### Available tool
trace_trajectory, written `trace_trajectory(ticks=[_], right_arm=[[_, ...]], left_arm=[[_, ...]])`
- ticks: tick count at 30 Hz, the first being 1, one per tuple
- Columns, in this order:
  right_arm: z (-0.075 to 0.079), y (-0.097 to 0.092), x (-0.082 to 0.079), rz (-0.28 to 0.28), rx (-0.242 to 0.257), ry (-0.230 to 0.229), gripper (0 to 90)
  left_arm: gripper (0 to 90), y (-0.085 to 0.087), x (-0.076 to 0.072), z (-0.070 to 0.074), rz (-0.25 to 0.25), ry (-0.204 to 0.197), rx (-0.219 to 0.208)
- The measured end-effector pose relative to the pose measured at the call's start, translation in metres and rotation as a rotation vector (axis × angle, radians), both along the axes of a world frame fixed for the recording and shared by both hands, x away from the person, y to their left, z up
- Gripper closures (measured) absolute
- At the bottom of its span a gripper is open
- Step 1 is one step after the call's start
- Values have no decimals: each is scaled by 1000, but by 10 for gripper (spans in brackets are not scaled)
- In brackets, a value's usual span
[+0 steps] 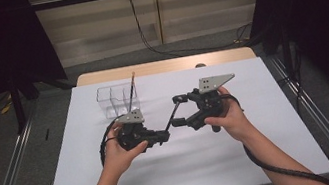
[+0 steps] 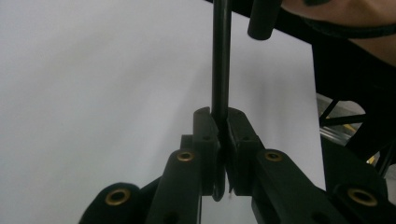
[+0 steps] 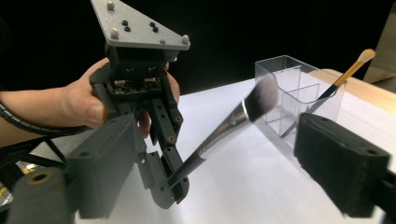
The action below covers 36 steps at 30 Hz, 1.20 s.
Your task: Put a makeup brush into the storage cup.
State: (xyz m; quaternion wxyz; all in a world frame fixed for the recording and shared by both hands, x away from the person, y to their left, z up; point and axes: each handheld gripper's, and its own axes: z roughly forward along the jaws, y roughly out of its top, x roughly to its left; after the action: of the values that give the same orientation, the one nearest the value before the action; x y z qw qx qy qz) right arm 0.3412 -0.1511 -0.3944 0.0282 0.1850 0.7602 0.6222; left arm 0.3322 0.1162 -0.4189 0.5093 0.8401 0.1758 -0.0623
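Makeup brush is held off the desk btwn the two hands, angled, w/ its handle end clenched in the left tool and its fluffy head up toward the right tool. Left gripper view shows those jaws pinched tight on the thin dark handle. The right tool's jaws stand wide, pads either side of the brush, not pressing on it; so released, nothing held.

Handling, as I judge it: brush is very light, handle stiff and glossy, prob. a bit slippery, so it could swivel in a two-pad pinch. Bristles soft, they'd splay or bend if squeezed. Best hold is mid-handle or on the metal ferrule just below the head, not the hairs.

The clear organizer sits near the far left part of the desk, well apart from the tools, w/ a second brush leaning in one compartment.

Hard to make out: brush head is blurred in the right gripper view; handle's tip is hidden inside the left jaws; organizer's dividers are hard to read through the clear walls.
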Motion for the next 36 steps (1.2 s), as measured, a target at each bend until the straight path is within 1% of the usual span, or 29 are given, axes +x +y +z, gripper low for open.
trace_trajectory(ticks=[2,5,7,11,12,19,21,26,29,33,35,36], right_arm=[[0,0,0,4,-4,20,166],[0,1,0,-2,-15,21,215],[-1,0,1,-2,-13,15,266],[-2,0,0,7,-16,19,374],[-2,0,-1,3,-19,16,420],[-3,-3,1,-4,-17,24,574],[-4,-4,1,0,-12,32,588],[-6,-5,1,11,0,51,668],[-7,-4,1,14,2,60,699],[-8,-3,1,27,-7,63,715],[-8,-3,2,29,-5,68,728],[-8,-3,2,33,-2,71,738]], left_arm=[[841,-2,0,1,2,-4,-7],[841,-4,0,2,-3,-13,-9],[841,-5,0,3,0,-11,-17],[841,-8,2,3,-3,-12,-26],[841,-8,2,3,-1,-13,-26],[841,-10,3,3,5,-14,-34],[841,-10,4,3,8,-8,-43],[841,-11,4,2,22,-11,-47],[841,-11,5,2,27,-9,-54],[841,-10,6,4,42,-9,-73],[841,-11,7,4,48,-5,-80],[841,-11,7,4,48,-10,-79]])
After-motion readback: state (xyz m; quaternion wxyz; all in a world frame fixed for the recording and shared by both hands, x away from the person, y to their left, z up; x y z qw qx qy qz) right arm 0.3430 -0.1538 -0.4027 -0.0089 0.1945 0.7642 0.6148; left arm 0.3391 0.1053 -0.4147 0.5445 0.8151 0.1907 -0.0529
